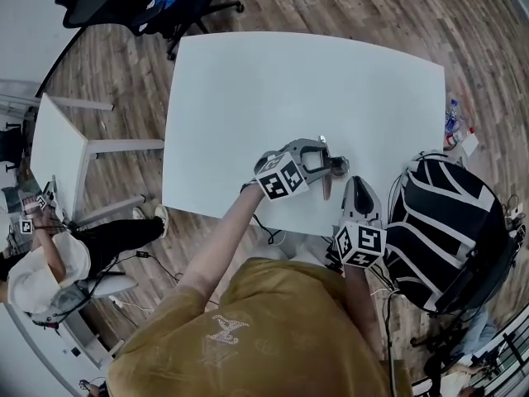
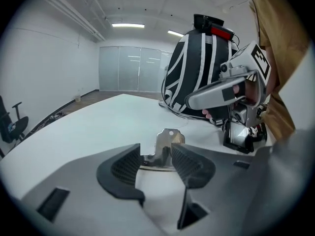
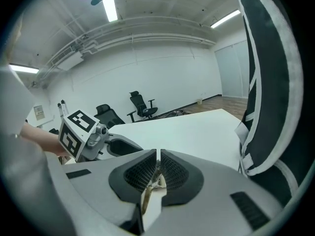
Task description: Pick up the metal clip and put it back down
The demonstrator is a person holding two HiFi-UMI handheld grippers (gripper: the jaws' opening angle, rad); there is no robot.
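The metal clip (image 2: 165,144) stands upright on the white table (image 1: 289,81), a shiny bent plate with a hole near its top. My left gripper (image 2: 156,165) is open around it, with a gap at the left pad and the right pad close beside the clip. In the head view the left gripper (image 1: 335,160) points right near the table's front edge, and I cannot make out the clip there. My right gripper (image 1: 355,182) hovers just in front of it, jaws shut (image 3: 158,173). A thin tan sliver shows in their seam; I cannot tell what it is.
A black-and-white striped backpack (image 1: 450,222) sits at the table's right front corner, close to the right gripper. Office chairs (image 1: 140,2) stand beyond the far left corner. A second white table (image 1: 58,147) and a seated person (image 1: 41,271) are to the left.
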